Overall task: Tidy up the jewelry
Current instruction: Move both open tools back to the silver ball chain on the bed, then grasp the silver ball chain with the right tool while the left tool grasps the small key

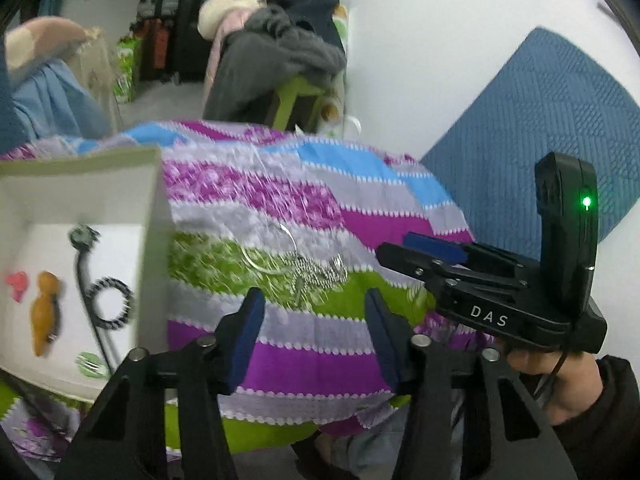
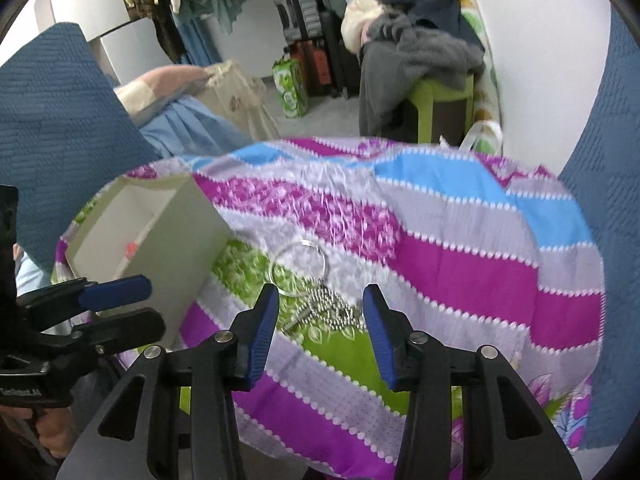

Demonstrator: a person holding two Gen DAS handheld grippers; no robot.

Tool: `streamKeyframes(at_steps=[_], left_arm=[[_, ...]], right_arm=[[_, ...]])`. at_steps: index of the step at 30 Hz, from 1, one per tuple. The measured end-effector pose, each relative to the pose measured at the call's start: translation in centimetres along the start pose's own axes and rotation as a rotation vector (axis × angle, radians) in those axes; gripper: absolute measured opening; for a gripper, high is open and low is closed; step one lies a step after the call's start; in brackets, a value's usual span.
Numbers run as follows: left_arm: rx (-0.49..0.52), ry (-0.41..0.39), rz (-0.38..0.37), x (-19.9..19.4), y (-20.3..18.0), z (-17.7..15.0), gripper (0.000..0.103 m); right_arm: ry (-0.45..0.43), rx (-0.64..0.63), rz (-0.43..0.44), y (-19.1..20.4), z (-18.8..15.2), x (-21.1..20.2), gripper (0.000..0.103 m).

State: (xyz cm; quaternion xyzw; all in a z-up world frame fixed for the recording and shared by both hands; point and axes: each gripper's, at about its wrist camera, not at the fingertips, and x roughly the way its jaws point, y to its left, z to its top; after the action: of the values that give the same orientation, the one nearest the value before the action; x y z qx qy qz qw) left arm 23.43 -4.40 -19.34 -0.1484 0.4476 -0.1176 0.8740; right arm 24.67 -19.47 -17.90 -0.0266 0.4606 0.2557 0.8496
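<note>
A: The chain (image 2: 336, 308) is lying loose on the striped cloth (image 2: 460, 272), bunched in a small heap of silver beads, with a thin ring (image 2: 298, 266) touching it on the far side. It is sitting just ahead of the right gripper (image 2: 320, 334), roughly between its fingers.

B: How is it likely to handle?

A: Light and limp, probably. The beads are looking smooth and slippery, so a pinch on a single strand may be sliding off. The bunched middle is giving the pads more to bite on. The ring is looking stiff, and so thin and flat on the cloth that it may be hard to get under. The cloth is soft, so the fingers may be catching a fold along with the metal.

B: And the fingers?

A: Both pairs are standing wide apart and holding nothing. The left gripper (image 1: 316, 334) is hovering near the same heap, beside the box (image 1: 152, 240).

B: What is the count?

A: One chain and one ring on the cloth, as far as the blur is allowing; a small metal tag near the heap is too unclear to name. One open white box is sitting on the cloth to the left of the heap. Inside it, five pieces are showing: a pink piece (image 1: 17, 285), an orange pendant (image 1: 46, 312), a dark cord (image 1: 86, 280) with a charm, a beaded loop (image 1: 110, 302), and a green piece (image 1: 90, 364). Two grippers are working.
</note>
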Motion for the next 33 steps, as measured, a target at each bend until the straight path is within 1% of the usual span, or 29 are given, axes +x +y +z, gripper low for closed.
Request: streamKeyframes(at_steps=[2, 3, 5, 8, 14, 16, 17, 19, 21, 23, 24, 25, 26, 28, 33], left_arm=[[0.034, 0.046, 0.023, 1.7, -0.3, -0.4, 0.048], [0.044, 0.066, 0.020, 2.7, -0.4, -0.7, 0.044], [0.043, 0.098, 0.018, 4.5, -0.1, -1.1, 0.044], [0.044, 0.121, 0.018, 6.7, 0.5, -0.9, 0.038], [0.061, 0.150, 0.032, 10.1, 0.8, -0.4, 0.038], [0.087, 0.160, 0.046, 11.2, 0.6, -0.4, 0.030], [0.100, 0.164, 0.054, 11.7, 0.4, -0.4, 0.030], [0.105, 0.173, 0.047, 12.5, 0.2, -0.4, 0.029], [0.136, 0.160, 0.072, 12.8, -0.2, -0.4, 0.027], [0.167, 0.154, 0.084, 12.9, -0.7, -0.5, 0.027], [0.177, 0.152, 0.088, 13.0, -0.9, -0.6, 0.024], [0.191, 0.147, 0.105, 13.1, -1.0, -0.6, 0.018], [0.202, 0.146, 0.118, 13.2, -1.1, -0.7, 0.015], [0.216, 0.146, 0.140, 13.3, -1.0, -0.7, 0.003], [0.190, 0.155, 0.125, 12.8, -0.2, -0.6, 0.002]], right_arm=[[0.034, 0.005, 0.017, -0.7, -0.4, 1.4, 0.038], [0.044, 0.005, 0.020, -0.9, -0.5, 1.8, 0.038], [0.068, 0.008, 0.044, -1.5, -0.7, 2.8, 0.037], [0.096, 0.020, 0.051, -2.1, -0.6, 4.2, 0.035], [0.123, 0.082, 0.066, -4.3, -0.5, 6.3, 0.034], [0.126, 0.095, 0.083, -4.7, -0.5, 6.6, 0.033], [0.128, 0.102, 0.096, -4.9, -0.5, 6.7, 0.033], [0.135, 0.105, 0.112, -4.9, -0.6, 7.0, 0.031], [0.135, 0.104, 0.124, -4.9, -0.6, 7.1, 0.029], [0.130, 0.108, 0.142, -4.9, -0.6, 7.1, 0.029], [0.127, 0.111, 0.147, -4.9, -0.5, 7.2, 0.029], [0.125, 0.114, 0.151, -5.0, -0.5, 7.2, 0.029], [0.128, 0.114, 0.153, -5.0, -0.5, 7.3, 0.029], [0.137, 0.108, 0.146, -4.9, -0.5, 7.6, 0.029], [0.169, 0.066, 0.106, -4.2, -0.6, 8.7, 0.029]])
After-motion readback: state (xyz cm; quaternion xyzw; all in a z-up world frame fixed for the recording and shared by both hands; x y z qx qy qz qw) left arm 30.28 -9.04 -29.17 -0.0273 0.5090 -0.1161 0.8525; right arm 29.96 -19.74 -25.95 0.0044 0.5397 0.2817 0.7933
